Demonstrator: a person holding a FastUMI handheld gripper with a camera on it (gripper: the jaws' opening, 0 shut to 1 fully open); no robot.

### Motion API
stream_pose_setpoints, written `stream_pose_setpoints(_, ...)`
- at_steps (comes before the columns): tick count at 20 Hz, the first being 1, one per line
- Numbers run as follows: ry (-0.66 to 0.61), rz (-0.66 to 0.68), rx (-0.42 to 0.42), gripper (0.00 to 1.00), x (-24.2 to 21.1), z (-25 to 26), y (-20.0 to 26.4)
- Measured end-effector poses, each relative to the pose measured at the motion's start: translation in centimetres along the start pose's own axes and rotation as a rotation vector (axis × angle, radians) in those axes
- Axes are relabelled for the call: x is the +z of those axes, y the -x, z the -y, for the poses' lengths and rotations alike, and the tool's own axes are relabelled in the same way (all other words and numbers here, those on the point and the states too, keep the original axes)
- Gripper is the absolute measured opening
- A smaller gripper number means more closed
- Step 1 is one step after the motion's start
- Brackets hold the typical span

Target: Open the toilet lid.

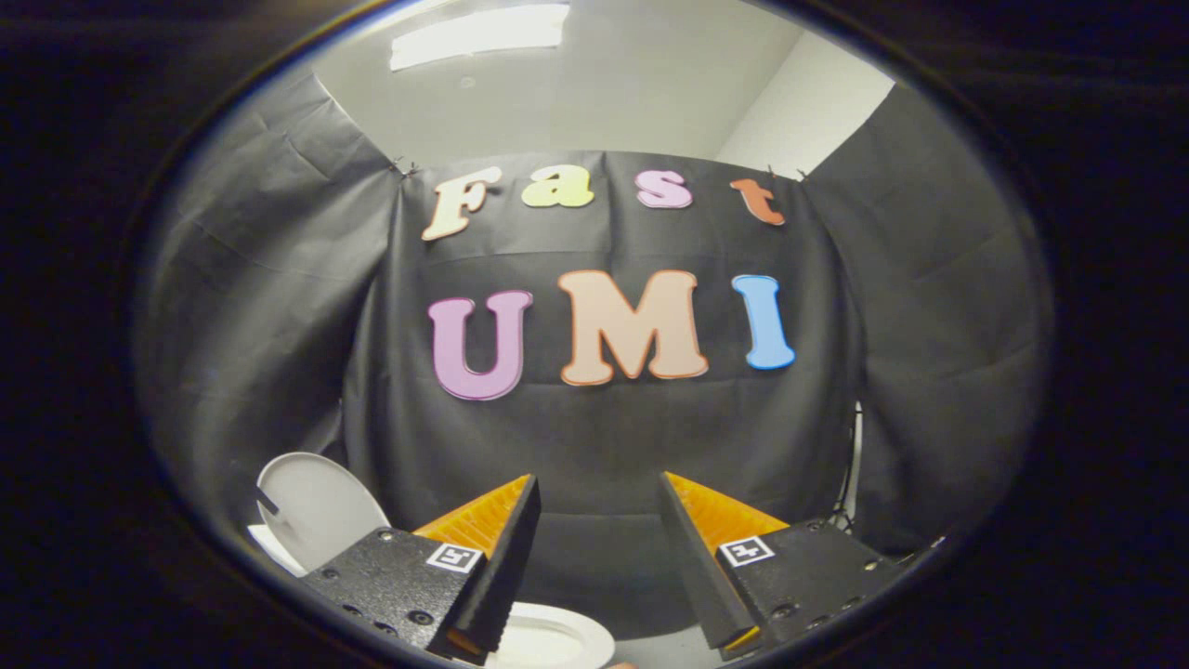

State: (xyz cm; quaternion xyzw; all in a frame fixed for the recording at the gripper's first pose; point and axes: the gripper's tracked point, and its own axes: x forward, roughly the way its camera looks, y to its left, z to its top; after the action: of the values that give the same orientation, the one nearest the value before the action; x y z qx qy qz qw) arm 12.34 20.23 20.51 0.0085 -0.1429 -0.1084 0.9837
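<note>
A white toilet lid [316, 506] stands raised, upright, to the left of and beyond my left finger. Low between the fingers, a curved piece of the white toilet rim [557, 641] shows, partly hidden by the left finger. My gripper [599, 492] is open, its fingers wide apart with nothing between them. It is held above the toilet and points at the cloth wall, apart from the lid.
Black cloth walls [604, 437] close the booth ahead and on both sides. A thin cable [850, 474] hangs by the right cloth seam. A ceiling light [478, 32] shines above.
</note>
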Motion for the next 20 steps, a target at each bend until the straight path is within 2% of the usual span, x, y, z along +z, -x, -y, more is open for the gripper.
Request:
stream_pose_setpoints(10,-0.061,-0.124,-0.102,0.78,-7.0,10.7,4.3)
stream_pose_setpoints(20,-0.054,-0.160,-0.026,0.78,-10.8,17.1,6.3)
